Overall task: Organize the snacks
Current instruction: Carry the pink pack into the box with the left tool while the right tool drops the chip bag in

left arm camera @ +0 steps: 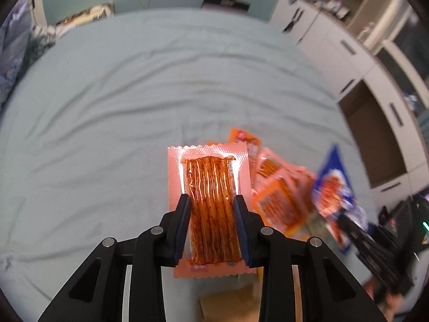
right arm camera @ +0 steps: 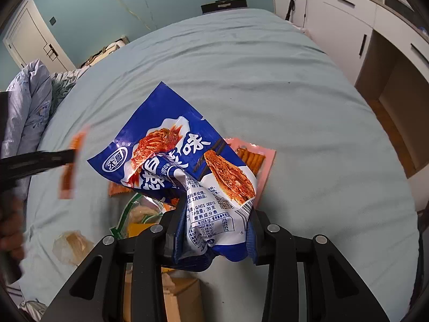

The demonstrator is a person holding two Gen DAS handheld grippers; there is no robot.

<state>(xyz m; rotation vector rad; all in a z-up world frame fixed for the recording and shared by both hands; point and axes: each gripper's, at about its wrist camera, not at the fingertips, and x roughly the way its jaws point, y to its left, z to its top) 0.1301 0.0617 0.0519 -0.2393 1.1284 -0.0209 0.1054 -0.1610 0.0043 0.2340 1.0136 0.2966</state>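
From the left wrist, the left claw (left arm camera: pixel 211 214) squeezes a pink pack of spicy strips (left arm camera: pixel 209 187), its long side running straight out along the fingers, above the bed (left arm camera: pixel 107 94). The snack pile (left arm camera: pixel 281 187) lies to its right.

From the right wrist, the right claw (right arm camera: pixel 214 228) pinches a crumpled blue kimchi bag (right arm camera: pixel 182 161), maybe empty, right over the pile.

In the left wrist view the heap of orange packets (left arm camera: pixel 278 196) and the blue bag (left arm camera: pixel 332 187) are smeared by blur, so their print cannot be read. In the right wrist view the left tongs (right arm camera: pixel 68 158) and their pink packet (right arm camera: pixel 70 166) are blurred, and a brown box (right arm camera: pixel 182 295) is cut off by the lower edge
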